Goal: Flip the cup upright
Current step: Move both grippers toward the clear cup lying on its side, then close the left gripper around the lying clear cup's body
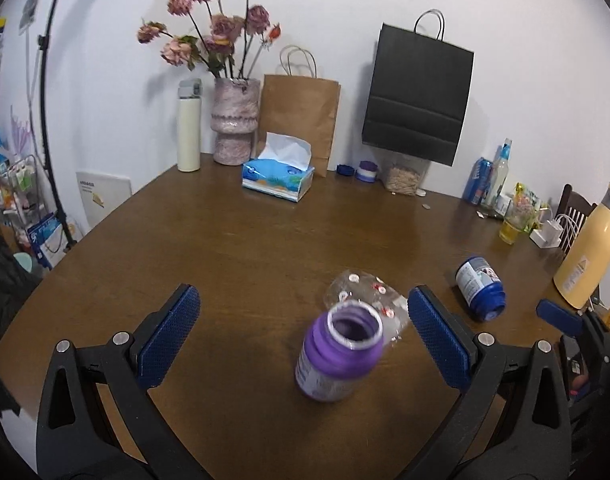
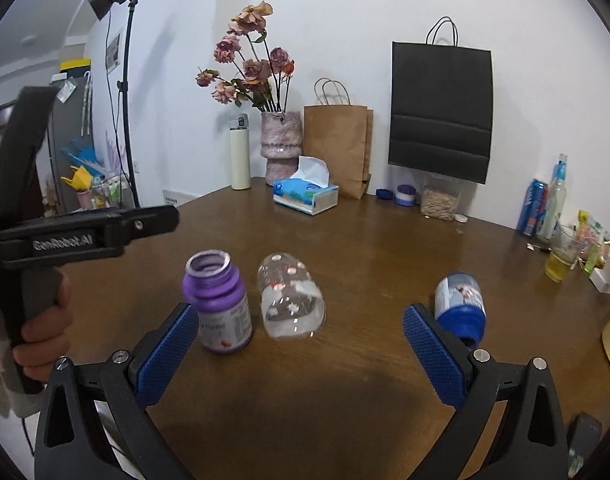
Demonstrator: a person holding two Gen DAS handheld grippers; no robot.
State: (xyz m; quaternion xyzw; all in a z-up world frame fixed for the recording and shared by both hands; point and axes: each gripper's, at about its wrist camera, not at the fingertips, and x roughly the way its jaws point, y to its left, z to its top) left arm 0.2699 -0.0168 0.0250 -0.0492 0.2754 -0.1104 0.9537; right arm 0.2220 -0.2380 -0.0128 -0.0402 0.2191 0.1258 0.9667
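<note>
A clear plastic cup [image 2: 291, 302] with small red and white prints lies on its side on the brown table [image 2: 365, 248], mouth toward me. In the left wrist view the cup [image 1: 369, 294] is partly hidden behind a purple bottle [image 1: 339, 354]. My right gripper [image 2: 301, 344] is open and empty, just short of the cup. My left gripper [image 1: 303, 328] is open and empty, with the purple bottle standing between its fingers, untouched. The left gripper's body also shows at the left of the right wrist view [image 2: 85, 236].
The purple open bottle [image 2: 221, 304] stands left of the cup. A blue bottle [image 2: 461, 306] lies on its side to the right. A tissue box [image 2: 307, 194], vase of flowers [image 2: 281, 148], paper bags [image 2: 339, 148], a yellow jug [image 1: 589, 248] and drinks line the table's far and right edges.
</note>
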